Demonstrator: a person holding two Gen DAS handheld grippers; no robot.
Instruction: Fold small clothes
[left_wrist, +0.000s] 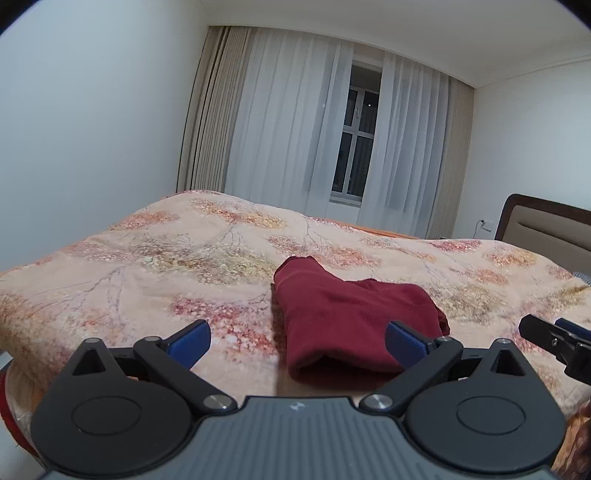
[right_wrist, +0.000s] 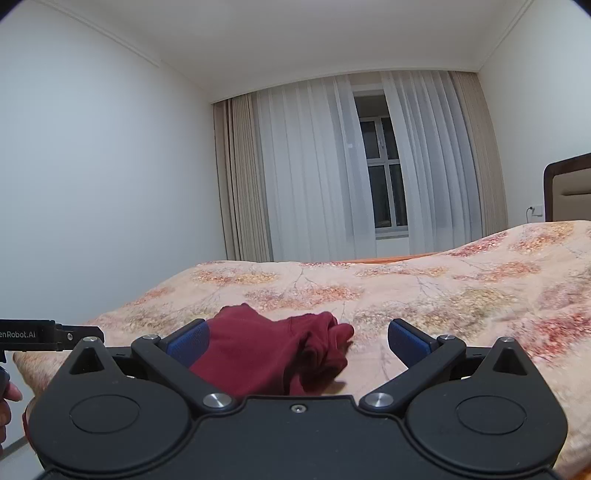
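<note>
Folded red garment (left_wrist: 351, 325) is lying on the bed (left_wrist: 147, 266), ahead of both grippers' (left_wrist: 297, 343) (right_wrist: 297, 341) spread, empty fingers (left_wrist: 190, 341).

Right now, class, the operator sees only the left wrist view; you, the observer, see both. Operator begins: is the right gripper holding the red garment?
Observer: No. The right gripper has its jaws wide open, nothing pressed between them.
Operator: How does the garment's right end lie?
Observer: The red garment is bunched in wrinkles at its right end, on the bedspread.
Operator: Anything else nearby?
Observer: A person's hand shows at that view's left edge.
</note>
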